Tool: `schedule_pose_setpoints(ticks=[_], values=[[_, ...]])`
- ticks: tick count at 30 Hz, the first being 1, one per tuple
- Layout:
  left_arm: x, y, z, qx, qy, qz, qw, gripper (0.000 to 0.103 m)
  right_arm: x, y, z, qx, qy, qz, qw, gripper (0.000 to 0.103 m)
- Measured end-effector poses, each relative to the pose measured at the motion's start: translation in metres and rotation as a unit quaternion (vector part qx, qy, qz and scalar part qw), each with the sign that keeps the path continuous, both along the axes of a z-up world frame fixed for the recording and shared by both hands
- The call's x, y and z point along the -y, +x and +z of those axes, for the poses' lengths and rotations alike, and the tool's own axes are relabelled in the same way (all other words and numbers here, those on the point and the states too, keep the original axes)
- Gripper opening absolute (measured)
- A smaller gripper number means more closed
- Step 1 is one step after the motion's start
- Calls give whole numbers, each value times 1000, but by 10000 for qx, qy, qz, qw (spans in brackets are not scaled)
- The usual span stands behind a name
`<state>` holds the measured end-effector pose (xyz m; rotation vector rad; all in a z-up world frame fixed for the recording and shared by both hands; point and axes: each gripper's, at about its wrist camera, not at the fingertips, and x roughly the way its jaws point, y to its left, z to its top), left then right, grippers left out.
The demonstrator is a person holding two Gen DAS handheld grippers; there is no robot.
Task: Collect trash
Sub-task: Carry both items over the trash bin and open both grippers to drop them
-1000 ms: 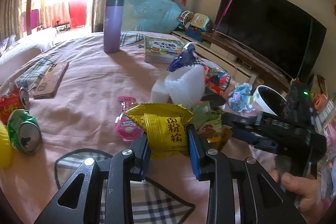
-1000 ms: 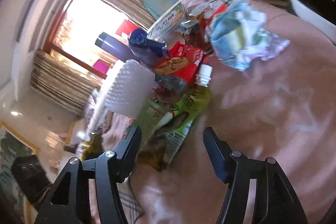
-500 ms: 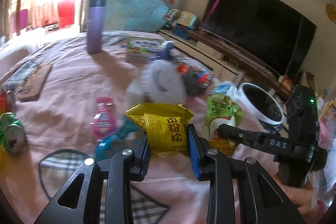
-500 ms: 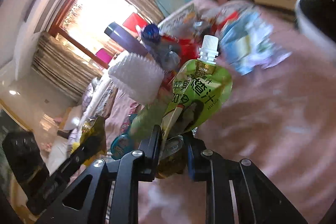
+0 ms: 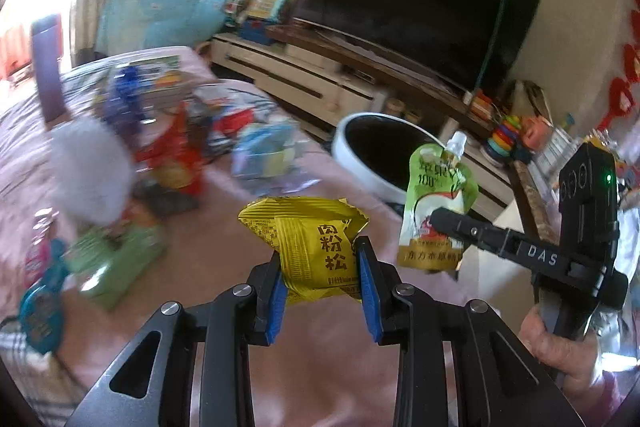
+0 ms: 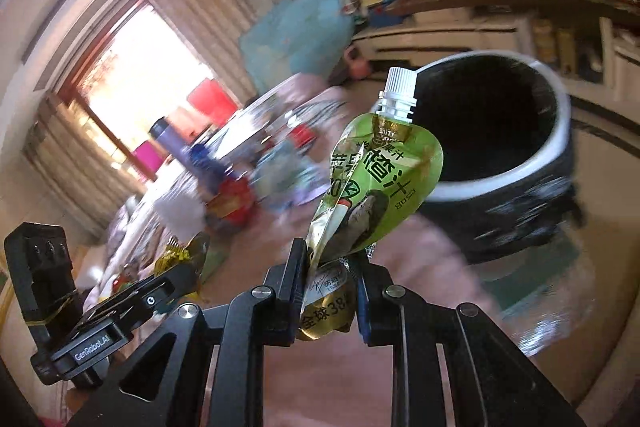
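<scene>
While both items hang clear of the bed, treat each as light, limp and crushable.

- Left claw: clamped on the lower half of the yellow snack wrapper. Crinkled foil, slick; deforms under the pads rather than resisting. Best gripped across a flat, folded section, as now.
- Right claw: closed across the bottom seam of the green juice pouch, white cap up. Looks drained and floppy, likely to sway or twist; glossy film may slip. Bottom seam or stiff spout neck probably safest.
- White-rimmed bin: just beyond the pouch, mouth open.
- Further litter lying on the bed, blurred.
</scene>
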<state>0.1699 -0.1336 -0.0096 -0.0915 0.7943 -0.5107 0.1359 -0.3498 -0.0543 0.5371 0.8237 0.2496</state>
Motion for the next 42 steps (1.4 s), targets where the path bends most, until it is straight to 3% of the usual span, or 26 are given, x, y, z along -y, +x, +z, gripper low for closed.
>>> schedule_pose_setpoints(ticks=[9,17,27,29,31,34,36,38,40,42], values=[[56,63,-4,31,113,-399,9991,31,52,21,14,197,-579,-402,9973,22],[94,111,-9,-70,116,-465,9988,31,72,55,13,140,-1094,-277,9935,22],[140,154,-23,-216,266,-533,9980,32,84,75,0,-94,-1322,-31,9912,22],[147,161,-24,-248,298,-547,9977,33,87,78,-3,-143,-1333,-12,9910,22],[149,165,-27,-295,282,-548,9977,41,90,80,-6,-176,-1344,-9,9908,22],[151,168,-27,-327,287,-485,9979,61,93,84,-8,-245,-1367,32,9903,26],[151,167,-27,-303,305,-433,9981,65,95,83,-8,-262,-1377,13,9901,31],[147,164,-27,-314,262,-394,9984,67,97,81,-7,-239,-1355,-30,9905,47],[142,161,-28,-353,224,-345,9985,68,98,78,-5,-171,-1322,-60,9911,55],[134,153,-27,-355,181,-307,9987,68,97,74,-2,-130,-1329,-92,9910,56]])
